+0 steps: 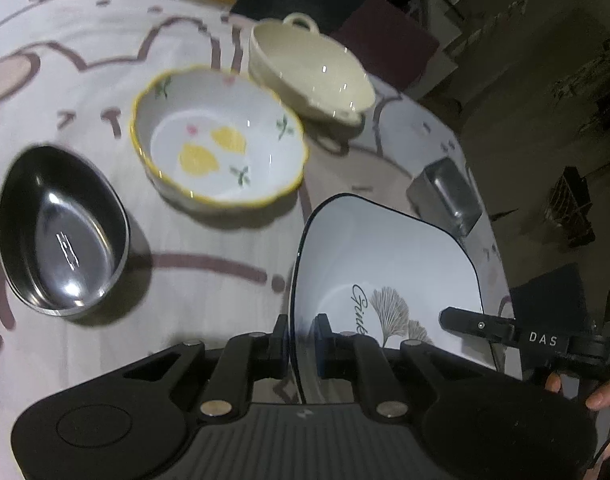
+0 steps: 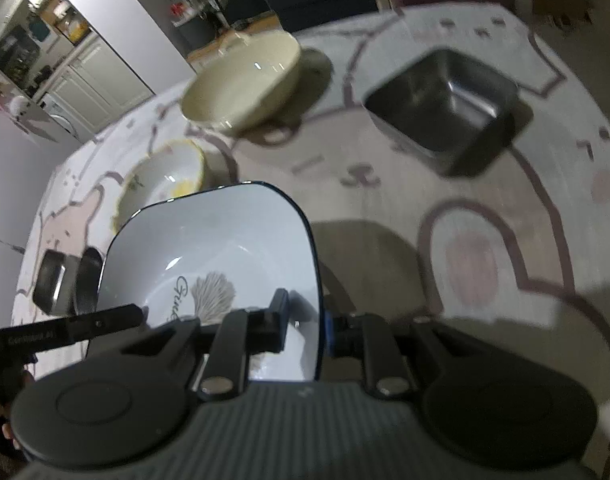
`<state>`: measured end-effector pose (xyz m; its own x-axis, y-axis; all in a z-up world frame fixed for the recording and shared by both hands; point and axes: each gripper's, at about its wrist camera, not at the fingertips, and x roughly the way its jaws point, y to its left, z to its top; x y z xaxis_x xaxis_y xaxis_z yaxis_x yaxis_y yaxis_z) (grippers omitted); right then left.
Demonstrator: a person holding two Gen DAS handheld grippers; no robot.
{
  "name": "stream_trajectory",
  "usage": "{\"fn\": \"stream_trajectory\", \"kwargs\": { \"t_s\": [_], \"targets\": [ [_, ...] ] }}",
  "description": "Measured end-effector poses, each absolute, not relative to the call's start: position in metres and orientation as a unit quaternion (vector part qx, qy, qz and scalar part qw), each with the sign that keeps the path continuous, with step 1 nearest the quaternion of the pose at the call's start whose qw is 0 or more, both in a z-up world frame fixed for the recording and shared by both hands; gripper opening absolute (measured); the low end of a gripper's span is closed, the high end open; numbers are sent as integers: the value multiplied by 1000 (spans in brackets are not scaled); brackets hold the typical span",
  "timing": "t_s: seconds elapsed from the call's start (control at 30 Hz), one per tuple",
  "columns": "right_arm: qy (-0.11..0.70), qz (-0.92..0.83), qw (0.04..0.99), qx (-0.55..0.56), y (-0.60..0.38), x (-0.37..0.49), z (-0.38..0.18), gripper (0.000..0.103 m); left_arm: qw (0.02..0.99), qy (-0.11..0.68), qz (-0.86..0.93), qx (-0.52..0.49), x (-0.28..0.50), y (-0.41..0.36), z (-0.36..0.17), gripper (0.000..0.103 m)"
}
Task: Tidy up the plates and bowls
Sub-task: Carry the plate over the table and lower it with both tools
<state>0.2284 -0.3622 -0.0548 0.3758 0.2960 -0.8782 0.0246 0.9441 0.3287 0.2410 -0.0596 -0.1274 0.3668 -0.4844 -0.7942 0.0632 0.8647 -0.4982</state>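
A square white bowl (image 1: 385, 256) (image 2: 209, 240) with a dark rim and a ginkgo leaf print hangs above the table, held from both sides. My left gripper (image 1: 301, 332) is shut on its left rim. My right gripper (image 2: 305, 312) is shut on its right rim. Each gripper shows at the edge of the other's view. On the table beyond lie a scalloped lemon-print bowl (image 1: 221, 136) (image 2: 161, 176), a cream bowl with loop handles (image 1: 309, 68) (image 2: 241, 80) and an oval steel bowl (image 1: 61, 228) (image 2: 61, 280).
A square steel container (image 1: 445, 192) (image 2: 445, 108) stands near the table's right edge. The round table wears a white cloth with pink outlines (image 1: 205, 264) (image 2: 485, 240). Dark chairs and cabinets lie past the far edge. A person's fingers (image 1: 601, 396) show at the right.
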Motion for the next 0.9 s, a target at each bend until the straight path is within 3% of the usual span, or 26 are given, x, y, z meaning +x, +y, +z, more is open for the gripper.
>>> {"fn": "stream_trajectory", "kwargs": {
  "t_s": [0.47, 0.9],
  "targets": [
    [593, 49, 793, 133, -375, 238, -98, 24, 778, 576, -160, -192, 253, -73, -154, 14],
    [599, 46, 790, 122, -364, 246, -103, 25, 774, 583, -146, -197, 260, -70, -157, 15]
  ]
}}
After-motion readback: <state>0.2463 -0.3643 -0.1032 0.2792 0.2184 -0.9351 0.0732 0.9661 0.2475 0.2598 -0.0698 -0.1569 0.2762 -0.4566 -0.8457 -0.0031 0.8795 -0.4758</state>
